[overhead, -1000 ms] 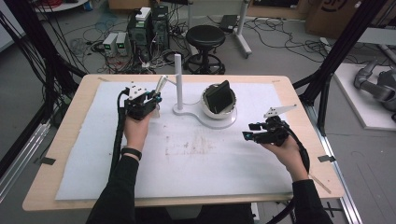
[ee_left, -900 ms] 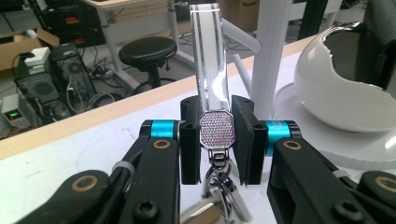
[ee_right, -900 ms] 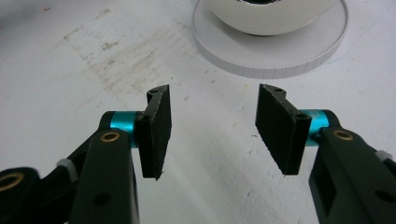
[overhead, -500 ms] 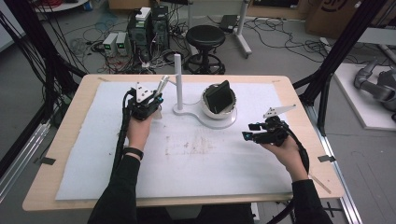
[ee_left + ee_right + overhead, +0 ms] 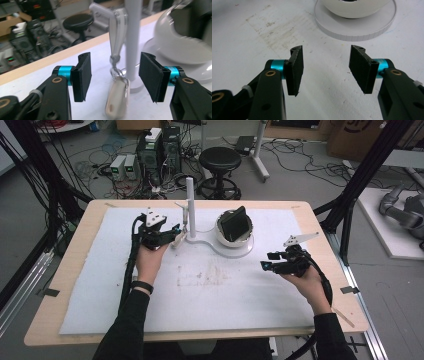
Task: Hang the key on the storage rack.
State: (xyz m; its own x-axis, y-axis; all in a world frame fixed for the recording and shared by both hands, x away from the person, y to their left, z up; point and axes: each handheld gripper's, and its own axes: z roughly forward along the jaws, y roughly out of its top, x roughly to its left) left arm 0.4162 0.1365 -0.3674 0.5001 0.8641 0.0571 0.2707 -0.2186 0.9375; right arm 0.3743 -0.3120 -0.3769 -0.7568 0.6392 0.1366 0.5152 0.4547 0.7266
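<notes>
A beige key fob point(image 5: 116, 100) hangs by a ring and a clear strap point(image 5: 117, 32) from the hook arm of a white post point(image 5: 131, 37). My left gripper point(image 5: 115, 75) has just been opening. The fob hangs between its pads point(image 5: 83, 72) and touches neither. From above, the left gripper point(image 5: 172, 236) sits left of the post point(image 5: 190, 205). My right gripper point(image 5: 325, 70) is open over the white mat with nothing between its jaws. It sits at the table's right point(image 5: 265, 265).
A white bowl-shaped holder point(image 5: 235, 227) with a black device in it stands on a round base point(image 5: 354, 27), joined to the post's foot. The white mat point(image 5: 215, 285) covers most of the wooden table point(image 5: 65, 260) and is stained near its middle.
The left gripper has edged slightly toward the post, and its jaws now stand apart around the fob. The right hand has kept still.
</notes>
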